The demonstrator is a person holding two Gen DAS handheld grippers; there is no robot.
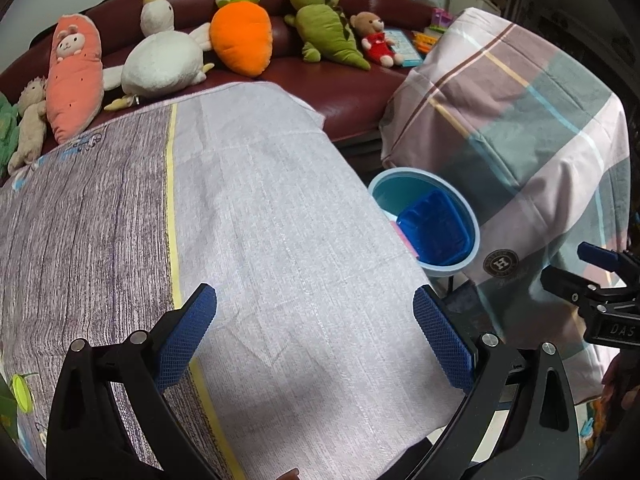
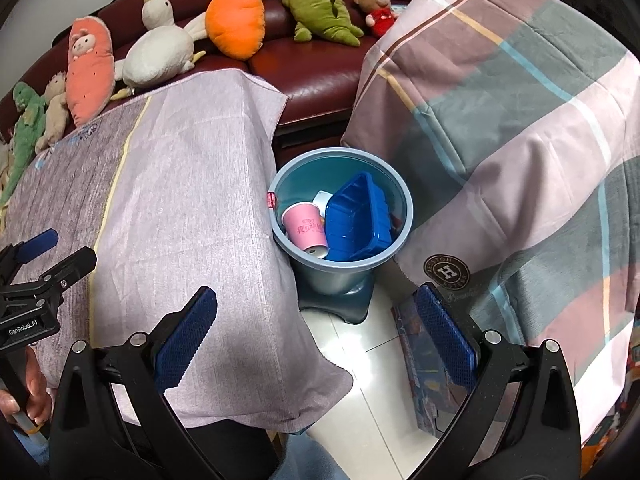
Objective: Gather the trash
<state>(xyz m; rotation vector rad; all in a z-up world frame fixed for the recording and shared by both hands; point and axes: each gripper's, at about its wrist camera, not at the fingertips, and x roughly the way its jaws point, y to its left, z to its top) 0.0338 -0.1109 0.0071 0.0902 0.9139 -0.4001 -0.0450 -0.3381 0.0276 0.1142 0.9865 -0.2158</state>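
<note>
A light blue trash bin stands on the floor between the cloth-covered table and a plaid-covered object. Inside it lie a blue plastic tray, a pink paper cup and a white item. The bin also shows in the left wrist view with the blue tray. My left gripper is open and empty above the table. My right gripper is open and empty above the floor, near the bin. Each gripper shows at the edge of the other's view.
Several plush toys, among them an orange carrot and a green dinosaur, sit on a dark red sofa behind the table. A plaid blanket covers a bulky object to the right. A flat printed box lies on the white floor tiles.
</note>
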